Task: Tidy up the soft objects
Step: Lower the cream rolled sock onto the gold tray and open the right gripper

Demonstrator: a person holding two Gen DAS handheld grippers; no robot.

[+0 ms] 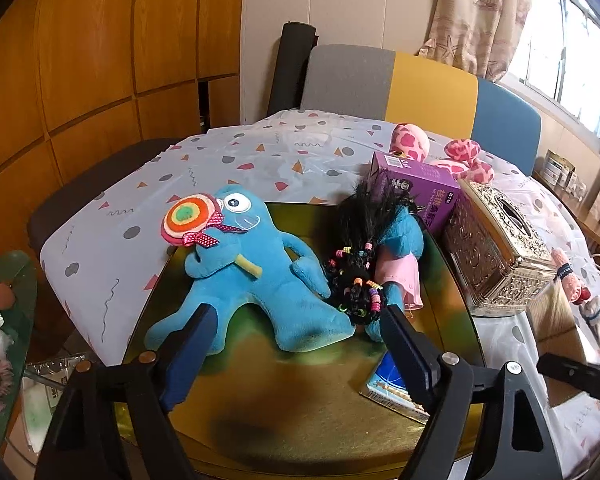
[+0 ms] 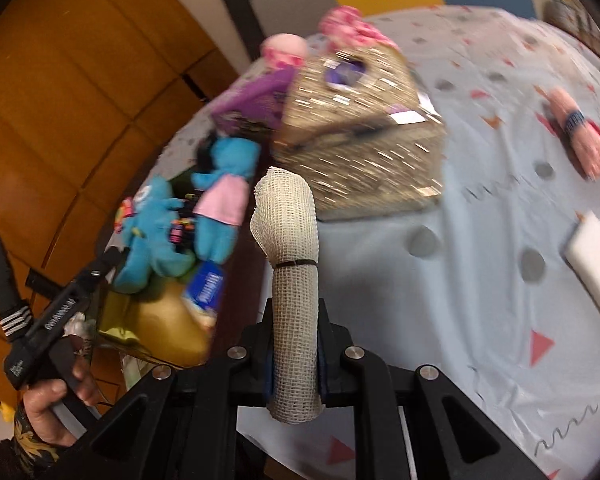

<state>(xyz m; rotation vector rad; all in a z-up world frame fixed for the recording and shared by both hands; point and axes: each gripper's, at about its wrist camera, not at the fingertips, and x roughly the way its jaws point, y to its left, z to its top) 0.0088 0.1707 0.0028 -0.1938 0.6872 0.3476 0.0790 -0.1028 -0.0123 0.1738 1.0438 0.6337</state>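
Observation:
On the gold tray [image 1: 284,412] a blue plush with a felt lollipop [image 1: 256,276] lies on its back. Beside it is a blue doll with beaded black hair and a pink dress [image 1: 396,248]. My left gripper [image 1: 296,336] is open just short of the plush's legs, and its pads touch nothing. In the blurred right wrist view, my right gripper [image 2: 296,316] is shut on a cream mesh roll tied with a black band [image 2: 290,224], which stands above the patterned tablecloth [image 2: 440,320]. The same two blue toys [image 2: 168,236] show at the left there.
An ornate gold tissue box [image 1: 496,252] and a purple carton [image 1: 412,188] stand right of the tray, with a pink spotted plush [image 1: 456,156] behind them. A blue packet [image 1: 388,388] lies on the tray. A pink toy [image 2: 580,136] and a white block [image 2: 592,264] lie at the right.

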